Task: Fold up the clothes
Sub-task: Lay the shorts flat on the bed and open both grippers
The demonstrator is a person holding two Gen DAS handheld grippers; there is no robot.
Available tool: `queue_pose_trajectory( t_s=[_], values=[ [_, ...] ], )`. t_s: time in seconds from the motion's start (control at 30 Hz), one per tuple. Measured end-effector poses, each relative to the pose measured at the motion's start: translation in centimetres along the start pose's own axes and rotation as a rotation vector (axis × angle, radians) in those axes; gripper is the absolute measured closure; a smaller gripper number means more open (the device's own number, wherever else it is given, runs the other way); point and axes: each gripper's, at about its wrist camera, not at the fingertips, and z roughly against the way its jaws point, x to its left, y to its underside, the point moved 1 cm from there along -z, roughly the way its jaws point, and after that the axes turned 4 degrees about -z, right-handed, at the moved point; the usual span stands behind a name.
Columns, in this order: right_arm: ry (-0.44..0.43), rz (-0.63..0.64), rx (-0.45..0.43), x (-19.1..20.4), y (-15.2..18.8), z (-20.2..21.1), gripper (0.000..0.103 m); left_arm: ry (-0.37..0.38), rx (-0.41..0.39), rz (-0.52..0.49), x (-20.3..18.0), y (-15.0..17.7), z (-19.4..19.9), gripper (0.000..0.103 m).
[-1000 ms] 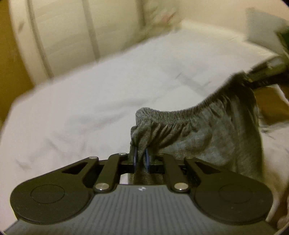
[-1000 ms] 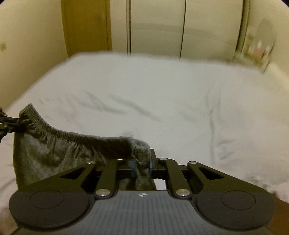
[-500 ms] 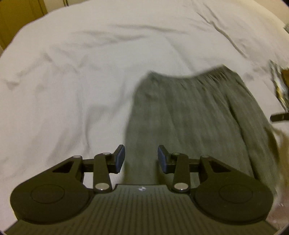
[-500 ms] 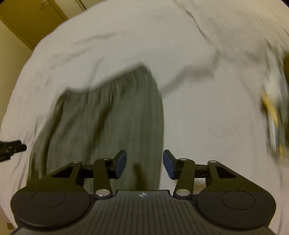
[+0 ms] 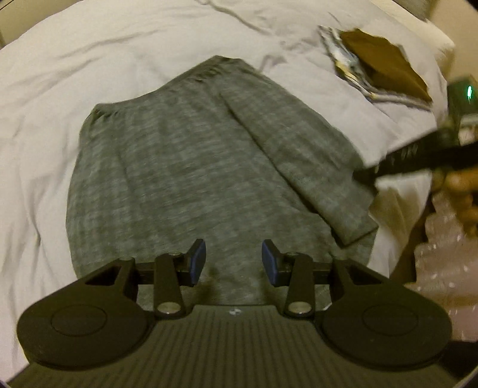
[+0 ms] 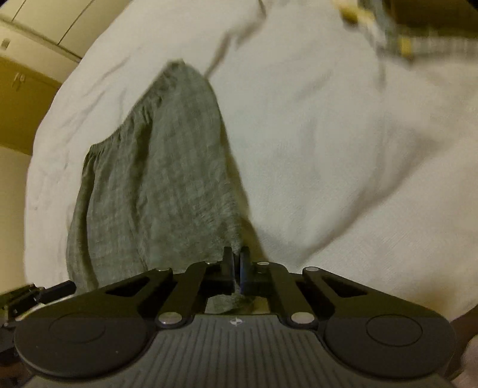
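While the soft grey knit shorts with a stretchy gathered waistband point(image 5: 179, 167) lie spread out on the bed with the wrinkled white sheet point(image 5: 59, 89), the left claw point(image 5: 233, 262) hangs just above the near end of them with its 2 blue-tipped fingers point(image 5: 197, 262) wide apart and nothing between them. One leg of the shorts is folded over on the right side and makes a long flap that lies on top of the rest. The waistband is at the far end of the shorts, away from the cameras. The right claw point(image 6: 236, 270) has its 2 fingers pressed together, and they pinch a bit of the grey cloth at the near right edge of the shorts. In the left wrist view the right claw also shows as a dark bar point(image 5: 418, 155) coming in from the right, with its tip at the edge of the folded flap. Farther off on the sheet, well apart from the shorts, sits a pile of folded clothes with a brown piece on top point(image 5: 382, 59). Both views are a little blurry. Pale cupboard doors point(image 6: 44, 27) stand behind the bed.
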Motion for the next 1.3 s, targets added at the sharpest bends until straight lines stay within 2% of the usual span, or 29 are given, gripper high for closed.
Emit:
queue_pose_trajectory(
  t_s=[0.03, 0.17, 0.27, 0.33, 0.43, 0.6, 0.73, 0.87, 0.93, 1.0, 1.03, 1.07, 1.1, 1.13, 1.17, 1.3],
  values=[
    [0.039, 0.039, -0.030, 0.0, -0.5, 1.2, 0.102, 0.002, 0.003, -0.011, 0.0, -0.1, -0.2, 0.067],
    [0.351, 0.186, -0.223, -1.4, -3.5, 6.0, 0.100, -0.006, 0.024, -0.036, 0.7, -0.1, -1.2, 0.068],
    [0.445, 0.134, -0.298, -3.2, -5.8, 7.4, 0.086, -0.016, 0.038, -0.048, 1.2, 0.0, -1.9, 0.068],
    [0.440, 0.123, -0.314, -3.1, -6.2, 7.7, 0.084, -0.037, 0.044, -0.035, 2.1, 0.4, -1.8, 0.068],
    [0.400, 0.132, -0.295, -1.8, -5.3, 7.0, 0.080, -0.073, 0.053, -0.001, 3.6, 1.3, -1.5, 0.068],
    [0.270, 0.124, -0.188, 1.6, -2.3, 4.4, 0.076, -0.157, 0.091, 0.103, 7.2, 4.3, 0.2, 0.065],
    [0.150, 0.222, -0.062, 5.9, 1.3, 1.7, 0.069, -0.184, 0.112, 0.210, 9.8, 7.5, 1.4, 0.064],
    [0.069, 0.365, 0.050, 10.5, 5.8, -0.8, 0.066, -0.070, 0.090, 0.305, 12.0, 9.8, 1.3, 0.064],
    [0.049, 0.422, 0.064, 12.7, 8.0, -1.0, 0.064, -0.004, 0.076, 0.351, 13.0, 10.8, 1.2, 0.064],
    [0.049, 0.474, 0.050, 14.7, 10.3, -0.8, 0.058, 0.076, 0.065, 0.395, 14.0, 11.8, 0.8, 0.064],
    [0.062, 0.492, 0.037, 15.4, 11.4, -0.8, 0.057, 0.137, 0.074, 0.407, 14.4, 12.2, 0.1, 0.068],
    [0.077, 0.506, 0.024, 16.0, 12.5, -0.8, 0.057, 0.193, 0.093, 0.410, 14.7, 12.5, -0.7, 0.079],
    [0.099, 0.500, 0.019, 16.5, 13.6, -0.8, 0.056, 0.219, 0.105, 0.395, 14.9, 12.8, -1.1, 0.088],
    [0.115, 0.476, 0.019, 16.8, 14.8, -0.9, 0.056, 0.215, 0.102, 0.363, 15.0, 12.9, -0.9, 0.099],
    [0.129, 0.449, 0.021, 17.0, 15.9, -1.0, 0.057, 0.217, 0.090, 0.336, 15.2, 13.0, -0.3, 0.103],
    [0.210, 0.404, 0.004, 17.8, 18.6, -1.3, 0.057, 0.160, 0.018, 0.225, 16.4, 13.7, 3.6, 0.103]
  ],
)
